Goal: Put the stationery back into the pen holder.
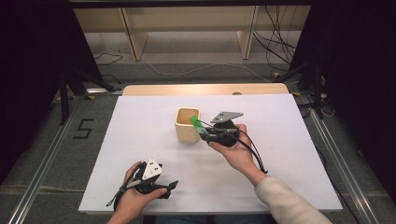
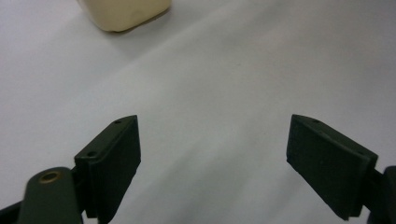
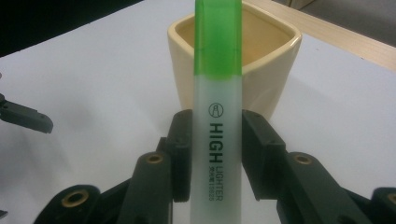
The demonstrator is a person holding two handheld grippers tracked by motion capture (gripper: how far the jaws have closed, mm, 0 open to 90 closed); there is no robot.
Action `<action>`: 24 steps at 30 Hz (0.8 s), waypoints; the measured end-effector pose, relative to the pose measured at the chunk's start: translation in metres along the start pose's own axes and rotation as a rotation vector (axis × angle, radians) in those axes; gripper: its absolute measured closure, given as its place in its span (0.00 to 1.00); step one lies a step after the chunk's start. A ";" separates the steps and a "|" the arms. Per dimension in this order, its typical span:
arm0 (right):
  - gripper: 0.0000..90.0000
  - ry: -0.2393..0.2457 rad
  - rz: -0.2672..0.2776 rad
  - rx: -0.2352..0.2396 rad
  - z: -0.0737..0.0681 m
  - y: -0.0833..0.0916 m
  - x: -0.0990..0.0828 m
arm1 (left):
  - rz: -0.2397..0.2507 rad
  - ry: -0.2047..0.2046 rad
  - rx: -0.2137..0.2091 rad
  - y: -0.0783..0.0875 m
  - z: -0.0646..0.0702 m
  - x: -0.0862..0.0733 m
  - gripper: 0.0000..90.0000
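Observation:
A green-capped highlighter with a frosted white body is clamped between the jaws of my right gripper, green cap pointing away toward a cream square cup. From above, the highlighter juts from the right gripper with its cap at the right rim of the cup. My left gripper rests near the table's front edge, jaws wide apart with nothing between them; the base of the cup lies far ahead of it.
A white sheet covers the wooden table. A black jaw tip of the other gripper pokes in at the left of the right gripper view. Cables and shelf legs lie on the floor beyond the table.

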State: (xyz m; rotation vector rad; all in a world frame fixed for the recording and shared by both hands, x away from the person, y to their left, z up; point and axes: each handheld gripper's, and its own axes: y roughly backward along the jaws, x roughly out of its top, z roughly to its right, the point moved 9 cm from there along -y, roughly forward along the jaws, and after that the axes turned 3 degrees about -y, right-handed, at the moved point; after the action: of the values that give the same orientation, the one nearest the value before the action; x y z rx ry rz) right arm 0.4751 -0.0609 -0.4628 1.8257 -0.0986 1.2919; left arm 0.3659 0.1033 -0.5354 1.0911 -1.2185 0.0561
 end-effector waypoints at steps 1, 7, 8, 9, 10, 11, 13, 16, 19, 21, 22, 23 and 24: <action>0.74 -0.002 0.002 -0.001 0.000 0.000 0.001 | 0.000 0.000 0.000 0.000 0.000 0.000 0.19; 0.74 -0.004 0.009 -0.002 -0.001 -0.001 0.004 | 0.001 0.000 0.000 0.000 0.000 0.000 0.19; 0.74 -0.005 0.013 -0.002 -0.001 -0.001 0.005 | 0.001 0.000 0.000 0.000 0.000 0.000 0.19; 0.74 -0.004 0.013 -0.003 -0.001 -0.002 0.005 | 0.000 0.000 0.000 0.000 0.000 0.000 0.19; 0.74 -0.004 0.015 -0.003 -0.001 -0.002 0.006 | 0.000 0.000 0.000 0.000 0.000 0.000 0.19; 0.74 -0.004 0.015 -0.003 -0.001 -0.002 0.006 | -0.001 -0.001 0.000 0.000 0.000 0.000 0.19; 0.74 -0.005 0.019 -0.005 -0.001 -0.003 0.007 | -0.001 -0.001 0.000 0.000 0.000 0.000 0.19; 0.74 -0.008 0.021 -0.006 -0.001 -0.004 0.009 | -0.001 -0.001 0.000 0.000 0.000 0.000 0.19; 0.74 -0.004 0.031 -0.005 0.000 -0.004 0.012 | 0.002 0.003 0.000 0.000 0.000 0.000 0.19; 0.74 -0.008 0.037 -0.008 0.000 -0.004 0.015 | 0.001 0.001 -0.001 0.000 0.000 0.000 0.19; 0.74 -0.010 0.037 -0.008 0.000 -0.004 0.015 | 0.001 0.001 0.000 0.000 0.000 0.000 0.19; 0.74 -0.009 0.038 -0.008 0.000 -0.005 0.016 | 0.001 0.002 0.000 0.000 0.000 0.000 0.19; 0.74 -0.010 0.039 -0.008 0.000 -0.005 0.016 | 0.001 0.001 0.000 0.000 0.000 0.000 0.19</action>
State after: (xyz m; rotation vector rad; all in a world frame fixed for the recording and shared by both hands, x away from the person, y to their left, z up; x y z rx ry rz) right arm 0.4853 -0.0512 -0.4530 1.8318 -0.1461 1.3075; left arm 0.3658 0.1032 -0.5352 1.0900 -1.2180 0.0578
